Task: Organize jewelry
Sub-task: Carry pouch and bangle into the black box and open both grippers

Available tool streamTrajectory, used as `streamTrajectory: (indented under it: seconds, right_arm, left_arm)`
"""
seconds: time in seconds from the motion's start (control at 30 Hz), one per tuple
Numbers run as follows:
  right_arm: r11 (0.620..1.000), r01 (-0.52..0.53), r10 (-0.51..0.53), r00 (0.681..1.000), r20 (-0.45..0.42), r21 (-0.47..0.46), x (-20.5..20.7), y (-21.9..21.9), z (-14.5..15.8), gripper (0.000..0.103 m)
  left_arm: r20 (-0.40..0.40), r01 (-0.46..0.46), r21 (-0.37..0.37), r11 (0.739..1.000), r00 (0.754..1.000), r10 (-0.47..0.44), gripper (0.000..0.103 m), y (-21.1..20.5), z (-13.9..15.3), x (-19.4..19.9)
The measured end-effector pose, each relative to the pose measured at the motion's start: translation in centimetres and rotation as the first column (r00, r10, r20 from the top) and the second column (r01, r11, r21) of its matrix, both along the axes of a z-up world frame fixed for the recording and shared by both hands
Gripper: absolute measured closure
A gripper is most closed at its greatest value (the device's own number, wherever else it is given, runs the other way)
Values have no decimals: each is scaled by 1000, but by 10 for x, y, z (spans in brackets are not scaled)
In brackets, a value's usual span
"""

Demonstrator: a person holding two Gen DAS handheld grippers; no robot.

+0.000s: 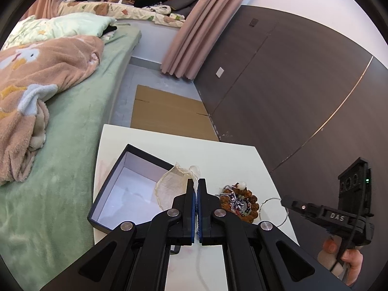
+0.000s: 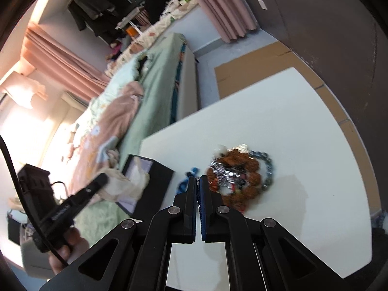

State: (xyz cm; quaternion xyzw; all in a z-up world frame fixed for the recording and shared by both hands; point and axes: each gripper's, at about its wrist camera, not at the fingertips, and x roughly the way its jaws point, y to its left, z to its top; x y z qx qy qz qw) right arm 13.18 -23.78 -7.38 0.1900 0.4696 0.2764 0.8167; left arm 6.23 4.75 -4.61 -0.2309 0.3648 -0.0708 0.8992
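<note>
Right wrist: bead pile (image 2: 238,175) motion-blurred.

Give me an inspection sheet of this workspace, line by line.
Surface: white table, faint pinkish stain at left.
Job's things: open dark box; sheer pouch over its rim; tangled bead jewelry; wire ring; small blue item.
Clutter: nothing seen.
Grippers: left hand-held gripper shut on the pouch's edge; right hand-held gripper shut, seemingly empty.
Cables: black cable by left hand.
Surroundings: bed, cardboard, curtain.
</note>
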Motion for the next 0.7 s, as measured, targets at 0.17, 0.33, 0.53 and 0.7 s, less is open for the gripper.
streamTrajectory:
  seconds: [0.17, 0.33, 0.53, 0.7]
  right_arm:
    - [999, -32, 31, 999, 29, 24, -3, 20, 5, 99]
    - [997, -66, 65, 997, 30, 50, -3, 43, 5, 99]
    - [992, -94, 90, 995, 38, 90, 0, 72, 4, 99]
    - [985, -110, 106, 994, 37, 132, 3, 90, 3, 99]
  left_arm:
    - [2, -31, -35, 999, 1000, 31, 103, 11, 0, 3]
    - [45, -82, -49, 995, 995, 84, 103, 22, 8, -2]
    - [-20, -99, -64, 993, 995, 98, 99, 27, 1, 6]
    - [5, -143, -87, 986, 990, 144, 1, 38, 4, 3]
